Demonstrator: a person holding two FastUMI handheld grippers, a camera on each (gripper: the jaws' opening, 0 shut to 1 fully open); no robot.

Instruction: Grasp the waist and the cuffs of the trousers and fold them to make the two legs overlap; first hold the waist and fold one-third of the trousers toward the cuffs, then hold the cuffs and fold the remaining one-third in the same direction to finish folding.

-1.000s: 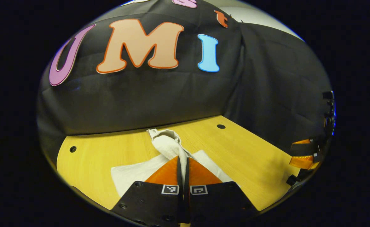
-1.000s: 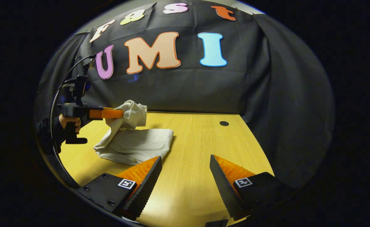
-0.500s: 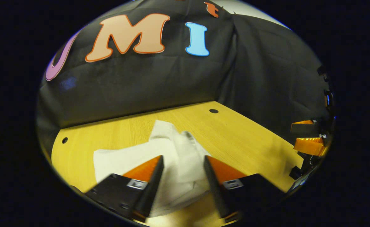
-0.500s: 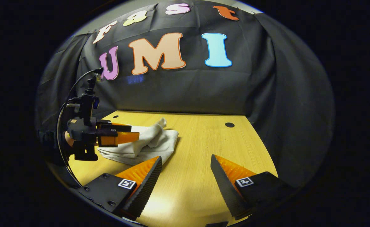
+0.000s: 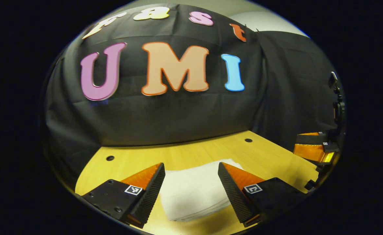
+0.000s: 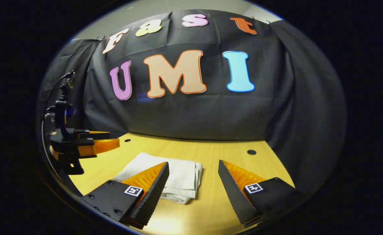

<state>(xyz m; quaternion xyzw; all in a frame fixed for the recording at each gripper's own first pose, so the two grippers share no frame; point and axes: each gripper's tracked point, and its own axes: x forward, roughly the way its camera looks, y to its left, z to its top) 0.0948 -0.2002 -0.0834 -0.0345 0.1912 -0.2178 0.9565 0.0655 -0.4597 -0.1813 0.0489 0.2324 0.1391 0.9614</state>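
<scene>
At the far left of the right gripper view, the left hand-held gripper (image 6: 113,139) hangs above the yellow wooden bench (image 6: 211,195), its body partly lost in the dark edge; seen side-on there, its spread cannot be judged. Its own camera settles that: in the left gripper view the left hand-held gripper (image 5: 191,171) stands wide, holding nothing, with the folded white cloth trousers (image 5: 193,191) lying flat on the bench (image 5: 269,160) between and beyond its fingers, the near edge showing stacked layers and both sides partly hidden behind the fingers. In the right gripper view the trousers (image 6: 181,176) lie as a compact rectangle, their left corner covered by the right hand-held gripper (image 6: 193,169), which is also wide and empty. To the right of the bundle the bench surface runs bare up to the black cloth wall (image 6: 211,114). At the right rim of the left gripper view the right hand-held gripper (image 5: 300,143) is cut off, well apart from the trousers.
</scene>
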